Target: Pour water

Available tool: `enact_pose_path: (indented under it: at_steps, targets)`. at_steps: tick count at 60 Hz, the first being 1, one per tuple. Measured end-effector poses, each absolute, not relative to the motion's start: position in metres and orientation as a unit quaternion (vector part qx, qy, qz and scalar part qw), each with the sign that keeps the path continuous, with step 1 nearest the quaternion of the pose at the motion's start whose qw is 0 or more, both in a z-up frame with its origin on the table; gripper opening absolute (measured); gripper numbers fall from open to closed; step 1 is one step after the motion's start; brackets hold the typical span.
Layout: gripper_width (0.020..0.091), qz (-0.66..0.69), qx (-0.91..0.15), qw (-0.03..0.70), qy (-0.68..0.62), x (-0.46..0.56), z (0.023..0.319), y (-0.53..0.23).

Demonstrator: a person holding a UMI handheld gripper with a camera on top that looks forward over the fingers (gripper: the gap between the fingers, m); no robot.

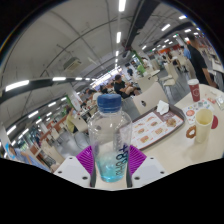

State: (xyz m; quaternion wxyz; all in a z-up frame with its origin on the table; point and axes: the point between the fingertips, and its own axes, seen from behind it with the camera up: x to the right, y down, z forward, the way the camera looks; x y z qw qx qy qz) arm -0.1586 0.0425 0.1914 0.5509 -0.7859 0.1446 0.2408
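Gripper view shows the gripper (pixel 109 160) clamped on the capped bottle (pixel 109 135) at 6 o'clock; tilting toward the yellow cup (pixel 203 123) at 3 o'clock pours nothing.

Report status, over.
Gripper jaws shut on water bottle, blue cap on, held upright. Paper cup beyond, to one side. Tray between.
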Motion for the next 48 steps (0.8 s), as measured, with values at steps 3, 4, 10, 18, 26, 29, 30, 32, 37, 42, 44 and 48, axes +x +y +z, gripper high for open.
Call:
enact_pose_path:
  at_steps: [3, 4, 10, 18, 26, 29, 30, 32, 37, 42, 44, 48]
  targets:
    - [0.0404, 0.294, -0.764, 0.542, 0.192, -0.141, 0.208, 0.051]
    - [0.0402, 0.311, -0.756, 0.537, 0.209, -0.134, 0.214, 0.054]
    - [0.0403, 0.404, -0.702, 0.501, 0.306, -0.088, 0.228, 0.072]
    - [0.0404, 0.511, -0.613, 0.428, 0.425, -0.033, 0.217, 0.093]
    - [0.0403, 0.594, -0.513, 0.352, 0.51, 0.005, 0.203, 0.1]
    - [0.04, 0.616, -0.471, 0.322, 0.544, 0.018, 0.196, 0.101]
    - [0.0402, 0.624, -0.459, 0.312, 0.55, 0.02, 0.194, 0.102]
    - [0.0402, 0.633, -0.44, 0.297, 0.564, 0.027, 0.191, 0.097]
    - [0.0401, 0.637, -0.432, 0.272, 0.578, 0.03, 0.175, 0.099]
    - [0.0401, 0.638, -0.437, 0.262, 0.578, 0.026, 0.173, 0.095]
    - [0.0401, 0.636, -0.442, 0.263, 0.576, 0.026, 0.173, 0.095]
    - [0.04, 0.635, -0.453, 0.263, 0.568, 0.03, 0.175, 0.097]
